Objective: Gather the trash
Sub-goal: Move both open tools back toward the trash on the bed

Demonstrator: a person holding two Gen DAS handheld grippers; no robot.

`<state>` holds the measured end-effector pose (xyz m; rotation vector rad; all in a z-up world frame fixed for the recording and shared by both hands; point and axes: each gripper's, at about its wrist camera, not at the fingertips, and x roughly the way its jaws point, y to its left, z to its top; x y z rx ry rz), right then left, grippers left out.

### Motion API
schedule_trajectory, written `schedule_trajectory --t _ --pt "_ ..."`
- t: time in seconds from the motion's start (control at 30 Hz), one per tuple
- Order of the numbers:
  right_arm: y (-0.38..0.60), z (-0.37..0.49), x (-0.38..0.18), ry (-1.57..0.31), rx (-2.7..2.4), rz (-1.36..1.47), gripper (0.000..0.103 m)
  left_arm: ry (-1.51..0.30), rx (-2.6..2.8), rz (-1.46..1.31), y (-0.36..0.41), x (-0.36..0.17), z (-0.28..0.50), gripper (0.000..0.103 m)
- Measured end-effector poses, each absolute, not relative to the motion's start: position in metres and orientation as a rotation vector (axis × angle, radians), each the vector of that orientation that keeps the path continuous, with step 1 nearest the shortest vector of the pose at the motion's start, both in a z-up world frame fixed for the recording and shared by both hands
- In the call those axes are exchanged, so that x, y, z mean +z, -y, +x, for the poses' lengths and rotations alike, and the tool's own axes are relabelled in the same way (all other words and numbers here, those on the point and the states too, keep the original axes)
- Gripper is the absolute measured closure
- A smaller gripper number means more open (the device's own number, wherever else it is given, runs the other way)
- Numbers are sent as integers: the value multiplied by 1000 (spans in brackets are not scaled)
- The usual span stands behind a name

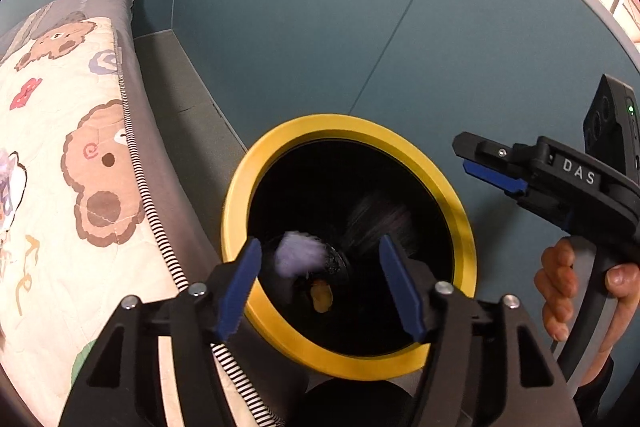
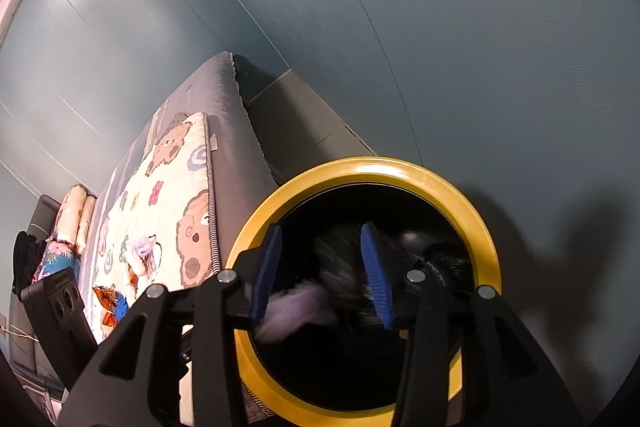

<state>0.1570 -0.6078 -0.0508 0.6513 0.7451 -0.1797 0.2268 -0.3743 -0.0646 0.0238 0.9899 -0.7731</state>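
Observation:
A round bin with a yellow rim (image 1: pixel 240 195) and a black liner stands beside the bed. My left gripper (image 1: pixel 319 251) hangs open over its mouth. Below the fingers, a pale lilac wad (image 1: pixel 298 255) shows blurred and loose inside the bin, with a small orange scrap (image 1: pixel 322 297) deeper down. My right gripper (image 2: pixel 322 231) is open over the same bin's rim (image 2: pixel 486 227); a blurred lilac piece (image 2: pixel 292 315) and a dark streaked thing (image 2: pixel 340 267) sit below its fingers, gripped by neither pad. In the left wrist view the right gripper (image 1: pixel 472 157) reaches in from the right, held by a hand (image 1: pixel 560 291).
The bed with a bear-print quilt (image 2: pixel 160 211) lies left of the bin. On the quilt rest a lilac-white crumpled piece (image 2: pixel 140 251) and a colourful wrapper (image 2: pixel 110 305). A blue-grey wall (image 1: pixel 320 27) rises close behind the bin. Pillows (image 2: pixel 76 215) lie at the far end.

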Motion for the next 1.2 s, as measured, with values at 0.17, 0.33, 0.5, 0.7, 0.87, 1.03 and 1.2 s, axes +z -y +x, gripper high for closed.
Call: schedule_trajectory --t 0.17,0.33,0.5,0.7,0.87,1.03,1.2 --pt "605 153 -48 -740 -182 651 56 -968 -746 9 359 -59 229 30" --pt "596 151 -49 -746 -172 644 46 -927 -687 24 339 -56 232 19" --pt "582 153 -48 -742 -137 644 38 -927 -635 -3 308 -55 241 14" --pt "551 158 -39 -720 -102 578 27 -899 -547 -20 271 -49 252 9" --pt "518 168 -31 -719 -52 514 21 -883 -493 -49 237 -46 256 9" --pt "491 175 -25 -730 -4 458 13 -863 -440 -68 204 -41 259 9" --pt "456 186 -19 -751 59 395 9 -847 -379 -79 165 -39 261 8"
